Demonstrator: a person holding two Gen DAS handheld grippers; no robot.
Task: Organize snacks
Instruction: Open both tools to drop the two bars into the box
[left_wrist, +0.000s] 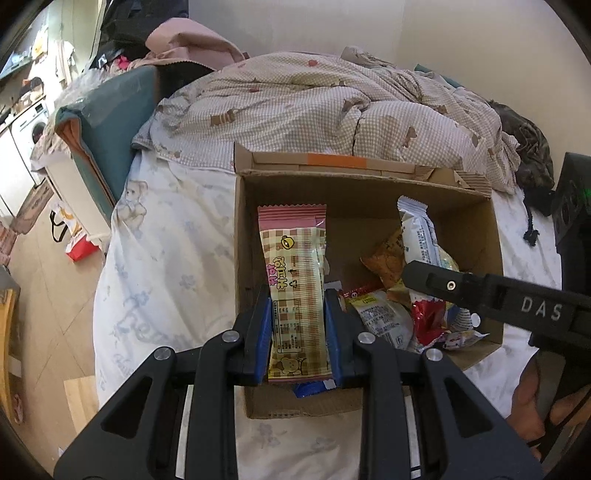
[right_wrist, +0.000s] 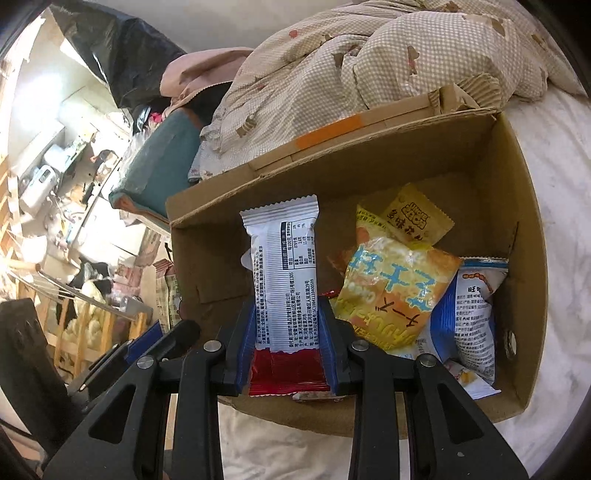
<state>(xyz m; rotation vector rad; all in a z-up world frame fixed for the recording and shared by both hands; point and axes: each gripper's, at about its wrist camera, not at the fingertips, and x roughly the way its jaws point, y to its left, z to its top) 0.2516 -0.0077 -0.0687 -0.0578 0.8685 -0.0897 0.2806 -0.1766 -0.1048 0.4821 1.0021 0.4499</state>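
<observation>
Gripping one wrapped snack apiece, two hand-held grippers hang over an open cardboard box (left_wrist: 495, 266) set on a bed. The left gripper (left_wrist: 297, 295) has its blue-padded fingers closed on the lower half of a pink-and-cream checked snack bar (left_wrist: 293, 280), which stands upright above the box's near-left corner. The right gripper (right_wrist: 286, 310) is likewise closed on a white-and-red snack packet (right_wrist: 282, 284), pinched near its red bottom end and held upright over the box's left side. Inside the box, toward its right wall, lies a loose heap of packets: a yellow bag with blue lettering (right_wrist: 391, 295), a small yellow sachet (right_wrist: 417, 218) behind it and a blue-and-white bag (right_wrist: 472, 317) against the wall. Beyond the box's far flap a checked quilt (left_wrist: 314, 103) is bunched up; the box rests on a pale floral sheet (left_wrist: 166, 258).

Both held items look light, crinkly and slick, with contents that seem likely to crush, so a gentle squeeze across the flat middle probably serves better than a pinch on the crimped end seals, which would let the packet swing. Each seems ready to be lowered into the box's bare left half.
</observation>
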